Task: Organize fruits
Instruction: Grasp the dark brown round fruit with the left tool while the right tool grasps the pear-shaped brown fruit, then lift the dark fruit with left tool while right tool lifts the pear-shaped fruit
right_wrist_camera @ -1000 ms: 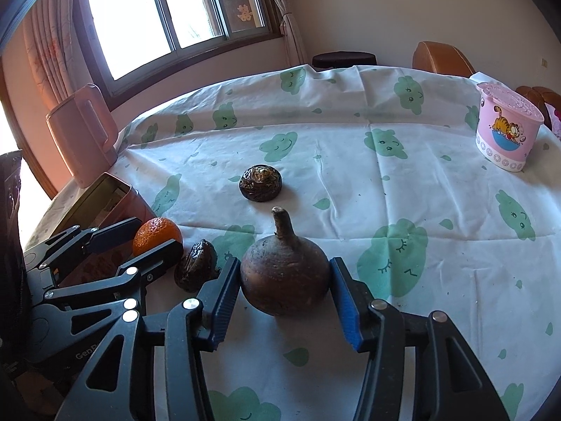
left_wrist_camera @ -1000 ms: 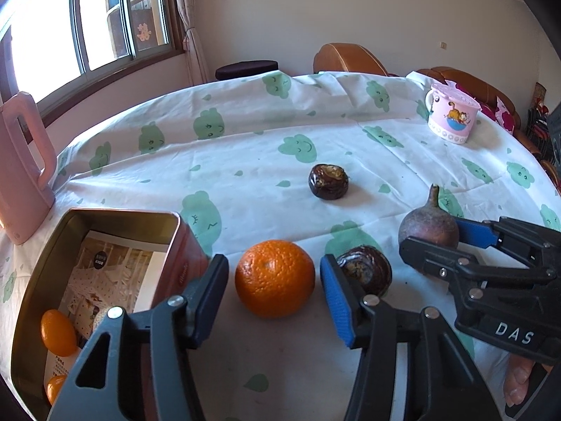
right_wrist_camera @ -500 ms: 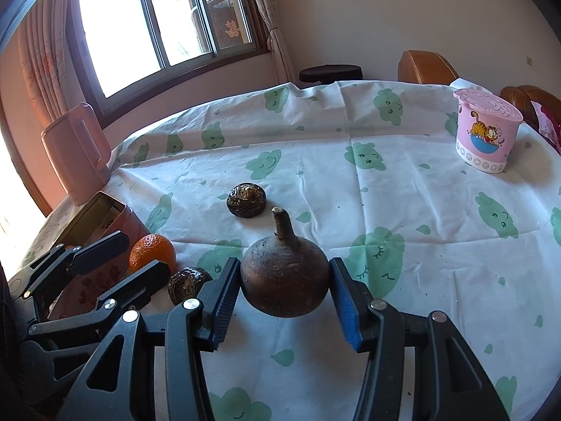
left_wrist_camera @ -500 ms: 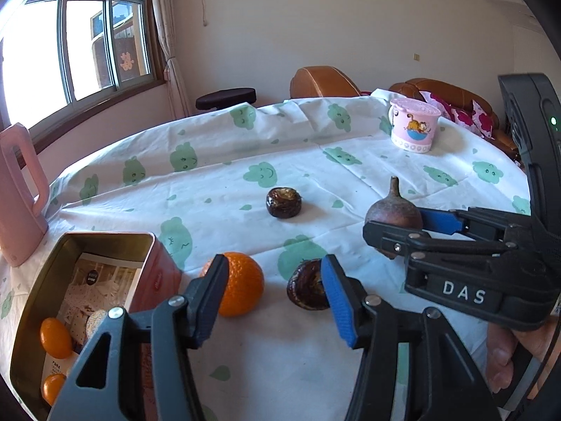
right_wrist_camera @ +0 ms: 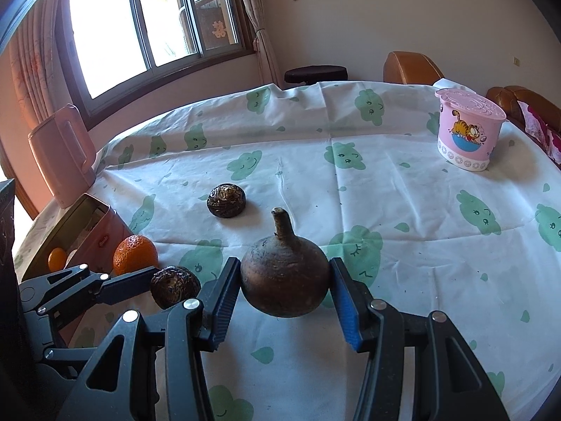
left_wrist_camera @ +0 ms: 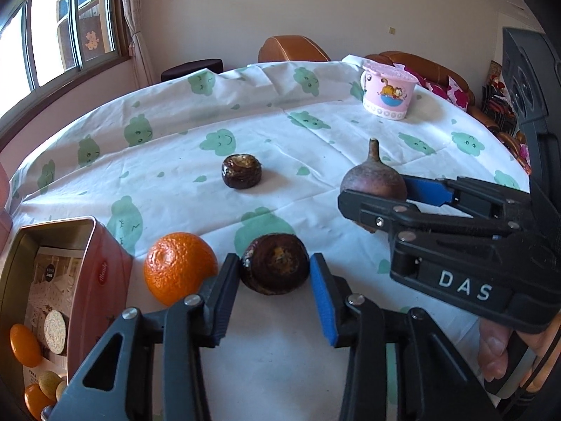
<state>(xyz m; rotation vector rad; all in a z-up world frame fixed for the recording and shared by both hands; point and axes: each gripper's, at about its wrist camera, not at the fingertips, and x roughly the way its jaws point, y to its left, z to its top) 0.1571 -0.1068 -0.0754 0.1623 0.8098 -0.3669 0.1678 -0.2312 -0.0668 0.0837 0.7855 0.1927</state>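
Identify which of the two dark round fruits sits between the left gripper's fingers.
The nearer dark fruit, beside the orange; the other dark fruit lies alone, farther out on the cloth.

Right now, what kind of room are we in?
Most likely a home dining or living room: a round table under a cloud-print tablecloth, brown leather chairs behind it, and a curtained window.

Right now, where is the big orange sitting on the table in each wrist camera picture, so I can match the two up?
Left wrist view: the orange sits lower left, between the pink tin and the left gripper.
Right wrist view: the orange is small at the left edge, beside the same tin.
Shared landmark: the pink cartoon cup at the table's far right.
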